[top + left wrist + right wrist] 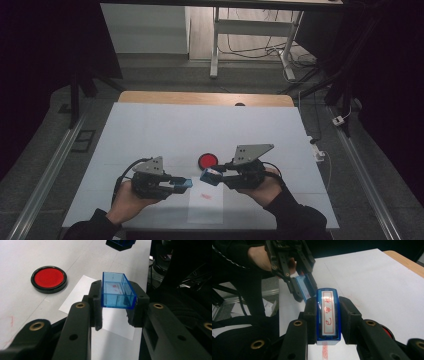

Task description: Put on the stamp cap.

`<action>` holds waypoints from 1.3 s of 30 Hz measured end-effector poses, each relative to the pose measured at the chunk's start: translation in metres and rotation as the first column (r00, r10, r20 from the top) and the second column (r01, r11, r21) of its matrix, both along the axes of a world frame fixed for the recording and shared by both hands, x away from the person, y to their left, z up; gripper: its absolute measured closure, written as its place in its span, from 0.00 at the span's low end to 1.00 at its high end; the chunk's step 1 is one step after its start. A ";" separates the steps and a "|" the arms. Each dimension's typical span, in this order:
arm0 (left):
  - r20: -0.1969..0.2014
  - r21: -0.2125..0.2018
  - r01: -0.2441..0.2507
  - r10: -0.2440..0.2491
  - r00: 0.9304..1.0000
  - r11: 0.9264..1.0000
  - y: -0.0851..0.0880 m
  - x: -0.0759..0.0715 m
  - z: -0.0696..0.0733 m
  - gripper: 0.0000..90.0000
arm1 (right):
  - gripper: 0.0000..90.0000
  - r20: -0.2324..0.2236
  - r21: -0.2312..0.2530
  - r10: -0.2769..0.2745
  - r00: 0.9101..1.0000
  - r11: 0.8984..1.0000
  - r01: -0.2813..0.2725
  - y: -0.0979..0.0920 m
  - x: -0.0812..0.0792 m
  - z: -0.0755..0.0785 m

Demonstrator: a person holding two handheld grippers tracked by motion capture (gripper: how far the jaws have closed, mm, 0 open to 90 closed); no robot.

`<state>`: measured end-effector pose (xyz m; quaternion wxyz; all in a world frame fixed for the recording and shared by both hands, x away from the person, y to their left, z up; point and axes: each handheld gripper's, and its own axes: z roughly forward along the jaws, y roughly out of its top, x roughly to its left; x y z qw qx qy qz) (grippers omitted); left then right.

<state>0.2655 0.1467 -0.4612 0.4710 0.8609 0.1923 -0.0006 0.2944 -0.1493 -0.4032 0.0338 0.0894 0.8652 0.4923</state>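
Apparently left gripper (117, 308) clamps blue cap (117, 291); right gripper (328, 315) clamps stamp (327, 312).

Right gripper (328, 312) clamped on blue stamp (328, 315), red characters on its white face turned up; left gripper (303, 291) beyond, held by a hand (260, 256), pinching clear blue cap (301, 287); red print (325, 351) on paper (374, 282) below stamp.

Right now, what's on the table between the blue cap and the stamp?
In the high view, a white paper sheet with a red stamped mark lies below the gap between blue cap and stamp.
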 end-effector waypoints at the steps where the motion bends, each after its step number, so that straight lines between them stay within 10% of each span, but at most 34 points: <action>1: 0.000 0.000 0.007 -0.007 1.000 1.000 -0.001 0.001 0.000 0.76 | 0.78 -0.001 0.003 0.001 1.000 1.000 -0.001 0.000 0.000 0.000; 39: 0.007 -0.035 0.259 -0.259 0.966 0.965 -0.041 0.026 -0.006 0.76 | 0.78 0.007 0.027 0.109 0.994 0.994 -0.109 0.010 -0.007 -0.002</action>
